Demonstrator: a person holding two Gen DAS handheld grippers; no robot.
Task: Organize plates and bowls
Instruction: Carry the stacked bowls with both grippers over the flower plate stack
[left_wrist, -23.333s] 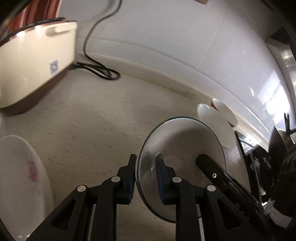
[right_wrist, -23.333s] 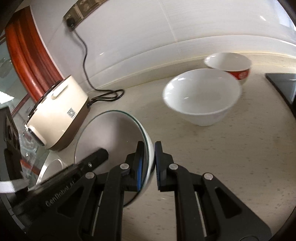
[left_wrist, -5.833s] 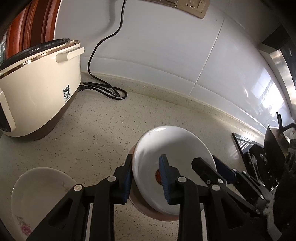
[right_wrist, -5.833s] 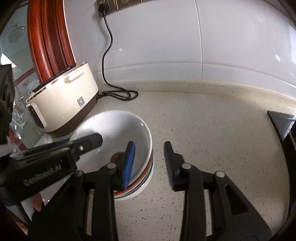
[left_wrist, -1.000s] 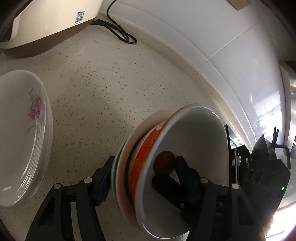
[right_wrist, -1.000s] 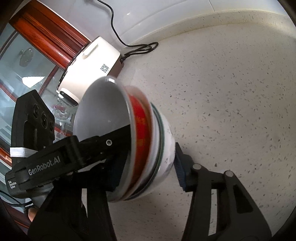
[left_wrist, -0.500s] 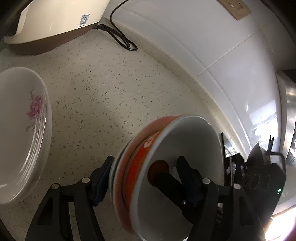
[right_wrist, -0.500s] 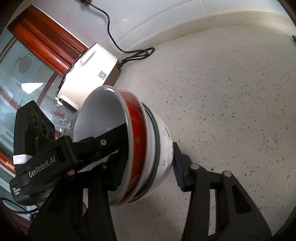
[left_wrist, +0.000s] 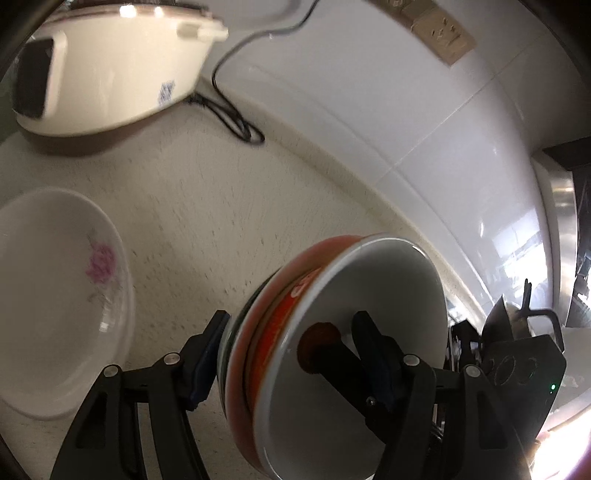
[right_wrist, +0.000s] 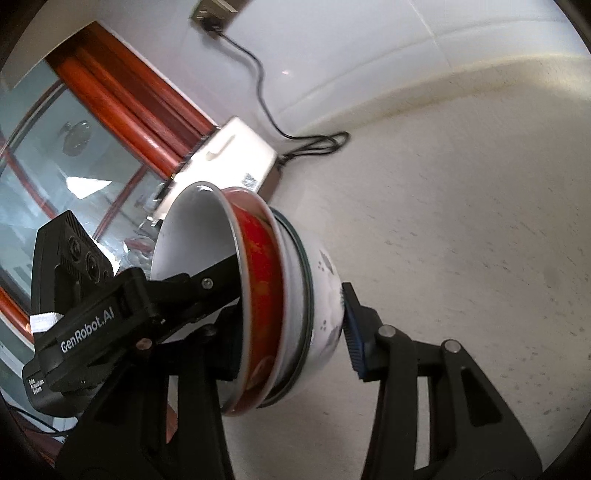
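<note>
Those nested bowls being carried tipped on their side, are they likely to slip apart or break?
Probably slippery: the stack of bowls looks glazed and glossy, and only small pads press on it. Likely fragile, being ceramic-looking over a hard countertop. The left gripper and right gripper both clamp across it, which should keep the nested bowls together while tilted.

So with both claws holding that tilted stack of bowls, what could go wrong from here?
The nested bowls are tipped on edge between the left claw and right claw, so the inner white bowl could slide out. Uneven claw movement could twist the stack loose. It could also clip the flowered plates nearby.
</note>
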